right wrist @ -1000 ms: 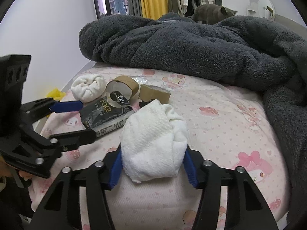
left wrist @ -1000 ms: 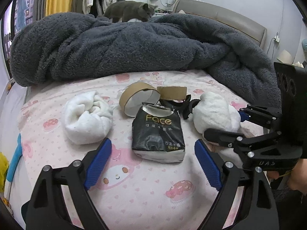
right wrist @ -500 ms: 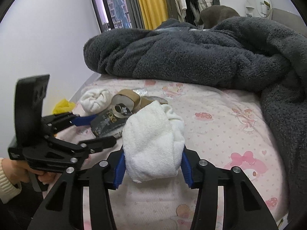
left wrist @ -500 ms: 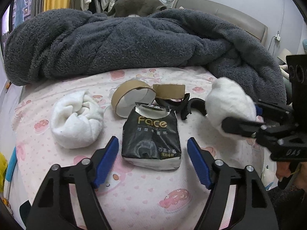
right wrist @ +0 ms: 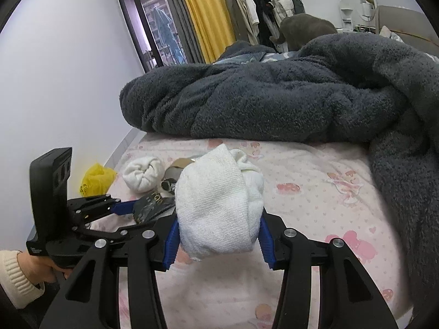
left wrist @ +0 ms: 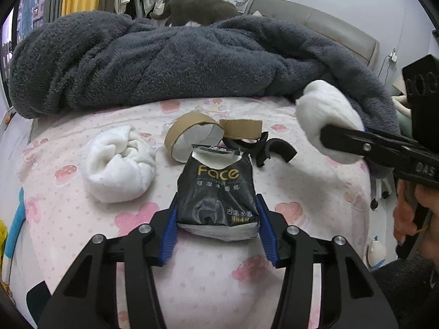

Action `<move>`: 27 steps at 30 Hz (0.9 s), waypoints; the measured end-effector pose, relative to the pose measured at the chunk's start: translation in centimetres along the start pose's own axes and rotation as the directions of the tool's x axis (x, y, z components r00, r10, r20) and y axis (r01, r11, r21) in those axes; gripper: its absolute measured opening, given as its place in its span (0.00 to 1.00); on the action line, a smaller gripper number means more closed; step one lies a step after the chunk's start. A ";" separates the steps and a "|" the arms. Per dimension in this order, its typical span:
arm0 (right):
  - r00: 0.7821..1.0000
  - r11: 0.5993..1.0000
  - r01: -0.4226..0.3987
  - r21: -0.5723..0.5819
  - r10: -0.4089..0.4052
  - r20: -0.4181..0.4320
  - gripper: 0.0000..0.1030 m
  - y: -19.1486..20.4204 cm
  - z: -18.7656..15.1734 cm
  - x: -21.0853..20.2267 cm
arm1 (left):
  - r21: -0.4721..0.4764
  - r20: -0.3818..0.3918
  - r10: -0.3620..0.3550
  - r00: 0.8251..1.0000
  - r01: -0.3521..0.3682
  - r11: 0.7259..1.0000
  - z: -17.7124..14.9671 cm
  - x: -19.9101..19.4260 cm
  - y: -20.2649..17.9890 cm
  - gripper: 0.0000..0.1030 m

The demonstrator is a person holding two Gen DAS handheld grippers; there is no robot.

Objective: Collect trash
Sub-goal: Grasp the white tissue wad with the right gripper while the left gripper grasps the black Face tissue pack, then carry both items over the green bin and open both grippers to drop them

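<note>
A black "Face" tissue pack [left wrist: 216, 189] lies on the pink bedsheet [left wrist: 301, 192]. My left gripper [left wrist: 218, 230] straddles its near end; the jaws are closing and the blue pads [left wrist: 168, 230] touch both sides of the pack. My right gripper [right wrist: 218, 235] is shut on a white rolled cloth bundle [right wrist: 216, 205] and holds it clear above the sheet. That gripper [left wrist: 345, 137] and its bundle [left wrist: 326, 115] also show at the right of the left wrist view. A second white bundle [left wrist: 120, 164] lies left of the pack.
Behind the pack lie a cardboard tape ring [left wrist: 192, 134], a cardboard scrap [left wrist: 241, 128] and black curved strips [left wrist: 277, 148]. A heaped grey blanket [left wrist: 164, 63] fills the far bed, with a grey cat [left wrist: 197, 8] beyond it. A yellow bag [right wrist: 96, 178] sits beside the bed.
The left jaws narrowed from wide apart until they reached the tissue pack. The right gripper rose with the white bundle, lifting it off the sheet. The cat walked to the right.
</note>
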State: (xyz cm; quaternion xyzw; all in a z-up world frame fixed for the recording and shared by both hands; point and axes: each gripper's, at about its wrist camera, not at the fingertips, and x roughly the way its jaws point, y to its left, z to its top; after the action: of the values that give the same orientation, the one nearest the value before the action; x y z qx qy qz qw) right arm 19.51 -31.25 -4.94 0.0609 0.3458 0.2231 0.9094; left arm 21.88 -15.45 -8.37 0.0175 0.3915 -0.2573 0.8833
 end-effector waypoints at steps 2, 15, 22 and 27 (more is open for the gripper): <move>1.000 1.000 -0.002 -0.001 0.002 0.003 0.48 0.4 0.3 0.1 | -0.004 0.013 -0.008 1.000 0.008 1.000 0.0 -0.8 0.2 0.53; 0.999 0.998 -0.036 -0.048 0.036 -0.005 0.48 5.4 2.2 2.6 | -0.057 0.102 0.000 0.995 0.006 0.998 -0.7 -6.9 3.5 0.52; 0.998 0.995 -0.065 -0.080 0.063 -0.016 0.48 8.8 2.9 4.3 | -0.130 0.145 0.069 0.987 -0.050 0.990 -1.4 -9.9 7.0 0.53; 0.996 0.990 -0.089 -0.109 0.086 -0.029 0.48 11.5 3.2 5.6 | -0.184 0.143 0.135 0.980 -0.108 0.977 -2.3 -11.3 9.7 0.53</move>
State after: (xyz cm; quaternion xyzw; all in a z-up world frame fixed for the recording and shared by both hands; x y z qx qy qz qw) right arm 21.12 -18.31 -2.79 0.0232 0.3409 0.2822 0.8965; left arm 18.48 -1.54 -3.68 -0.0564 0.3413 -0.1677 0.9232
